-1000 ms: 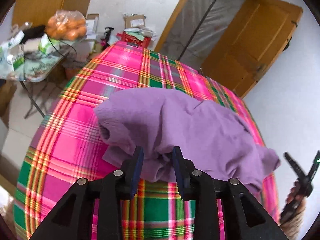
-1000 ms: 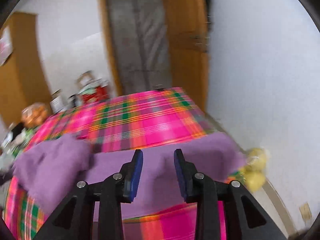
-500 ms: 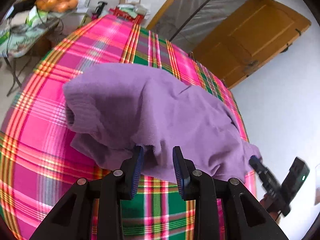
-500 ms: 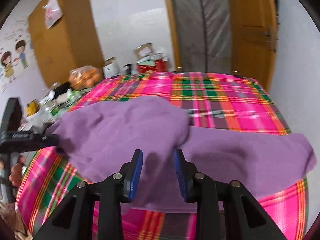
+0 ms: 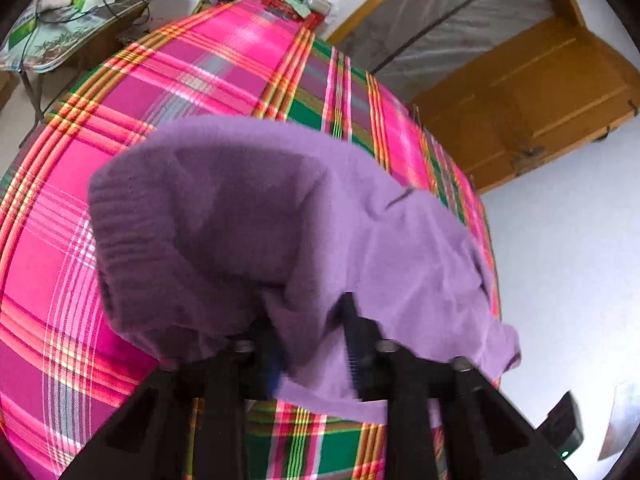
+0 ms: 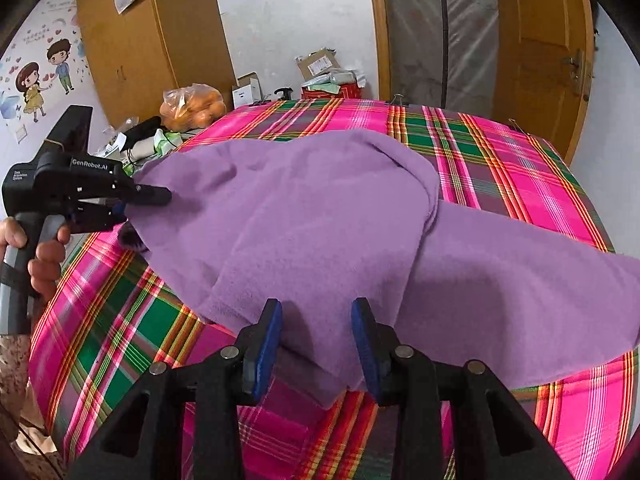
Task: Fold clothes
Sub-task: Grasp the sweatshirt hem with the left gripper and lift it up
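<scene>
A purple knit sweater lies spread and partly folded on a table under a pink plaid cloth. In the left wrist view the sweater drapes over my left gripper, whose jaws stand apart with cloth between and over them. The left gripper also shows in the right wrist view at the sweater's left edge, with fabric at its tips. My right gripper is open at the sweater's near edge, with cloth between its jaws.
A side table with a bag of oranges, boxes and cables stands left of the table. Cardboard boxes sit at the far end. A wooden wardrobe and wooden door stand behind.
My left gripper has pushed forward into the sweater's edge, so the cloth now covers its fingertips. My right gripper has swung left and come down to the sweater's near edge.
</scene>
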Demonstrator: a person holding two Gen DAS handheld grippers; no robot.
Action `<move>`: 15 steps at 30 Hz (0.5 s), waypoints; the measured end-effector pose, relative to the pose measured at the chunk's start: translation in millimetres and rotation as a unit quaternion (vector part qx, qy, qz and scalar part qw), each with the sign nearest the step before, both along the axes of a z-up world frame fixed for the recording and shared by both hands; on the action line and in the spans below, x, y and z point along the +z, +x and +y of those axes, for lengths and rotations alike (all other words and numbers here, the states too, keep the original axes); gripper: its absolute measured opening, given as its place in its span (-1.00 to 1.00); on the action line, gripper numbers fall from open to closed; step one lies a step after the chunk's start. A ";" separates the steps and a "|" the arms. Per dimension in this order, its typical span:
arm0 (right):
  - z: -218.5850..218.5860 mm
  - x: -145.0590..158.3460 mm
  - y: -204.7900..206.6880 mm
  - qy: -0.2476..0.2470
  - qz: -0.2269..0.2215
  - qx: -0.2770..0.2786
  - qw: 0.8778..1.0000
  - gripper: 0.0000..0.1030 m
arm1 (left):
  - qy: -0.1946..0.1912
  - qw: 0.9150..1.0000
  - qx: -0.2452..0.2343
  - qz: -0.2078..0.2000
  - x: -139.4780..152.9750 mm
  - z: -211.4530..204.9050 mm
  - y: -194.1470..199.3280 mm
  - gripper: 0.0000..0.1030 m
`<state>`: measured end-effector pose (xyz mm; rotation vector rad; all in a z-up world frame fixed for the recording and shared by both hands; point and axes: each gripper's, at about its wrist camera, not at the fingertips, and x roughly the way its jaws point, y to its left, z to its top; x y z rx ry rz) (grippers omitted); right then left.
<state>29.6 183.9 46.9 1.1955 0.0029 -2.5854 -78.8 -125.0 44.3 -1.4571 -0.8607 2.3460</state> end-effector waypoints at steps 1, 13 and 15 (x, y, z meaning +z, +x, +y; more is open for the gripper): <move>-0.1 1.1 -0.3 0.001 0.002 -0.001 1.000 -0.29 | 0.003 1.000 0.003 0.007 3.0 -2.0 1.2 -0.74; -28.6 28.8 2.7 0.013 0.072 0.047 0.996 -0.09 | 0.032 0.992 0.055 0.112 64.0 -30.1 11.3 -0.92; -37.6 28.3 3.1 0.020 0.077 0.060 0.995 -0.07 | 0.025 0.989 0.060 0.134 75.3 -32.7 15.4 -0.92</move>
